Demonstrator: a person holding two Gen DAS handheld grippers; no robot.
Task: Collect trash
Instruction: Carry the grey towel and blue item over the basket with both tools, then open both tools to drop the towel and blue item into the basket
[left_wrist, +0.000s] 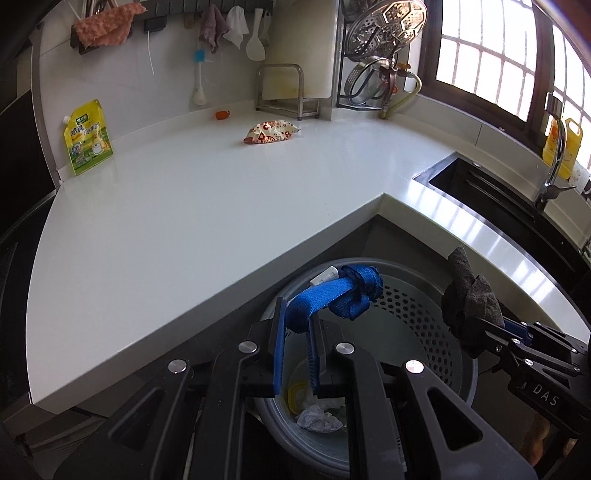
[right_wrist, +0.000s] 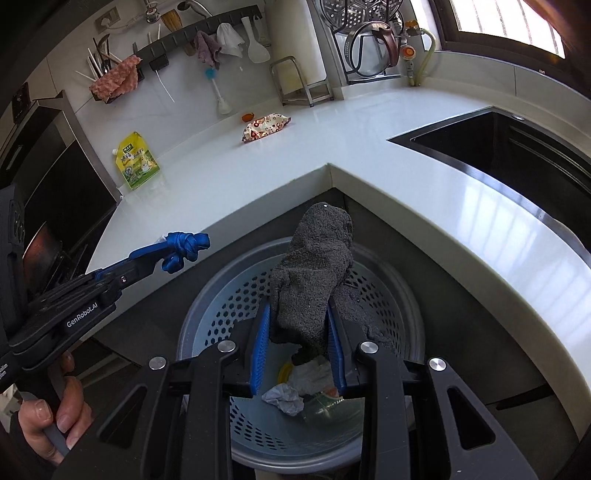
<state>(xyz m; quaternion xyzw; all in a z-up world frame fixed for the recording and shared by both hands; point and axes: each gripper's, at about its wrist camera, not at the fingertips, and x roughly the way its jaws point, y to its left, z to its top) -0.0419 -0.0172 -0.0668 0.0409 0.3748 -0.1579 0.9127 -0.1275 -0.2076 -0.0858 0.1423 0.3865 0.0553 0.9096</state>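
Both jaws pinch trash, blue strap (left_wrist: 334, 295) and grey sock (right_wrist: 314, 273), above the bin (right_wrist: 236, 291); snack wrapper (left_wrist: 271, 132) on counter (left_wrist: 177, 206).

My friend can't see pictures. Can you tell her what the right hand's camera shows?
The right gripper holds a grey sock over a round bin with crumpled paper inside. Left of it, the left gripper holds a knotted blue strap. Behind, a snack packet lies on the white counter.
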